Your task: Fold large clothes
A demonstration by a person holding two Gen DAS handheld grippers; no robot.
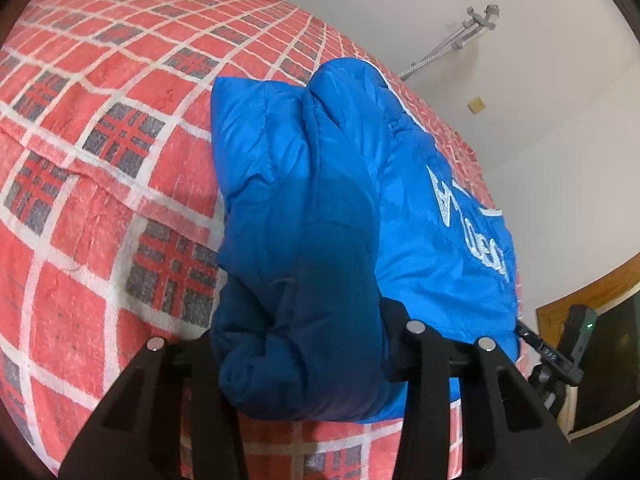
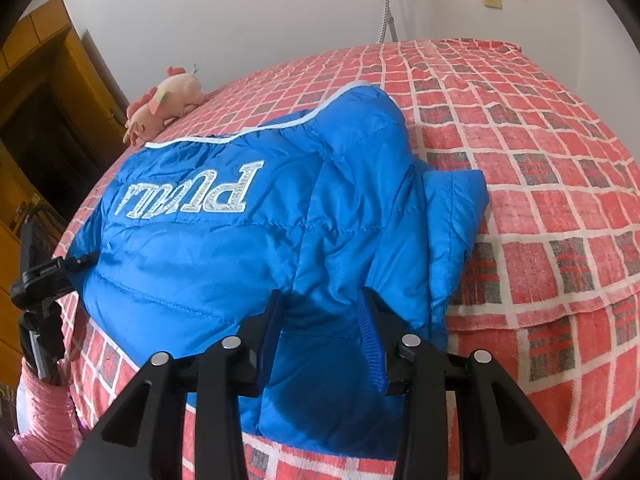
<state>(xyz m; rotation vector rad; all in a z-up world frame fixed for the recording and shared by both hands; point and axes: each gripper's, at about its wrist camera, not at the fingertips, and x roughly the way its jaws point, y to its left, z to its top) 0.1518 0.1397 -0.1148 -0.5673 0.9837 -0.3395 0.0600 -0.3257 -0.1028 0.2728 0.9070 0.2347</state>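
the blue puffer jacket (image 2: 280, 240) lies on the bed (image 2: 540, 208), partly folded into a thick bundle, and its near edge sits right at the fingertips of both hand-held grippers. the right hand-held gripper (image 2: 324, 320) has its jaws closed on a padded fold at the near hem, blue fabric bulging between the pads. the left hand-held gripper (image 1: 304, 360) straddles the dark, shadowed roll of a sleeve or side panel; its jaws look pressed into it, though shadow makes the contact hard to confirm. from either hand-held gripper the jacket's long axis runs straight ahead and away, toward the white-piped hem and silver embroidered lettering (image 2: 192, 196) at the far end. both hands are equally near, side by side along the same edge, so the next fold likely carries this edge forward over the body. the shell is slick, shiny nylon, quilted in soft puffy channels; the bed cover is a rough red checked weave, and a pink plush toy (image 2: 164, 104) rests far beyond.
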